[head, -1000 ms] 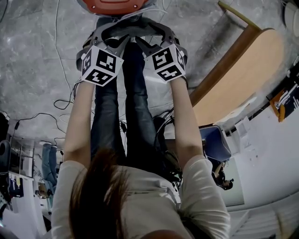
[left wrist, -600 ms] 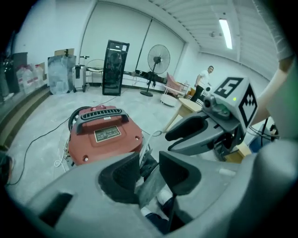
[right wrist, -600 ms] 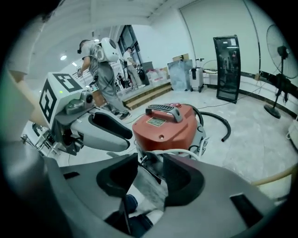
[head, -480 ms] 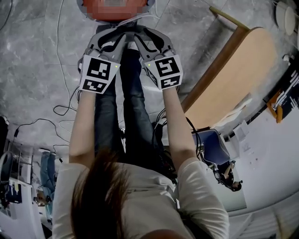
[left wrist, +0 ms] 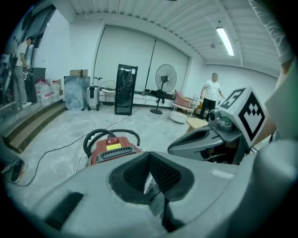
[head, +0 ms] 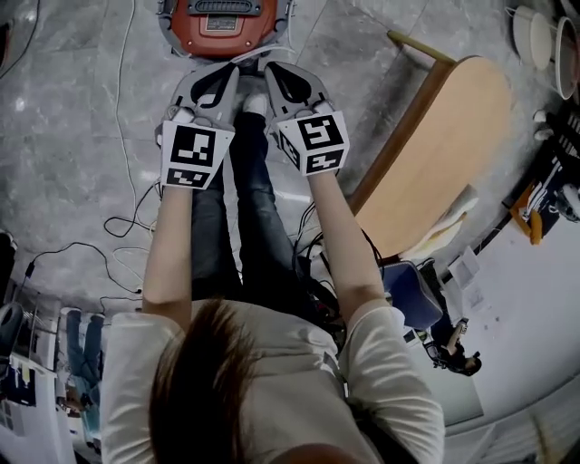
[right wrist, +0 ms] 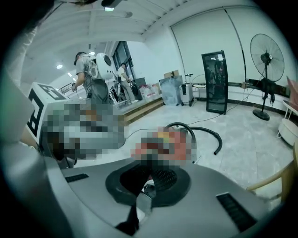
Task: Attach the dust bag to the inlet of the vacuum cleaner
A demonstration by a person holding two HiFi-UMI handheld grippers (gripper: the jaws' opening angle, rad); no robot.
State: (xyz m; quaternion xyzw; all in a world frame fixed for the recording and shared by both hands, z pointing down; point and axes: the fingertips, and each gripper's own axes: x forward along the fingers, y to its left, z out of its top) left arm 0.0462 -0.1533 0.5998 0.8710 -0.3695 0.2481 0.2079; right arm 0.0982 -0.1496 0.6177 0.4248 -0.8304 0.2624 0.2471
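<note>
Vacuum cleaner (head: 222, 20): red body, on floor (head: 72, 109) right in front of person's feet, at top edge of head view. Black grille + yellow label on its top face show in left gripper view.
Hose (left wrist: 111, 135): black, loops behind the red body. In right gripper view one loose end curves out over the floor to the right.
Left gripper (head: 222, 82): clenched, jaws just closed, tips meet, nothing btwn them. Held out in front, pointing fwd & down toward vacuum cleaner, not touching it.
Right gripper (head: 281, 82): clenched too, jaws just closed, nothing btwn them. Sits alongside left gripper, close but apart, noses angled a bit toward each other.
Marker cubes (head: 192, 154): one per gripper, at the wrist end, black/white squares facing up.
Person (head: 245, 362): standing, both arms straight fwd, legs in jeans (head: 245, 208) below the arms.
Desk (head: 444, 154): light wood, rounded edge, to person's right, well apart from vacuum cleaner.
Cables (head: 127, 199): thin, trailing on floor left of the legs.
Background (gripper views): big hall w/ standing fan (left wrist: 165, 78), black cabinet (left wrist: 125, 89), bystander in white shirt (left wrist: 213, 90) far off.
</note>
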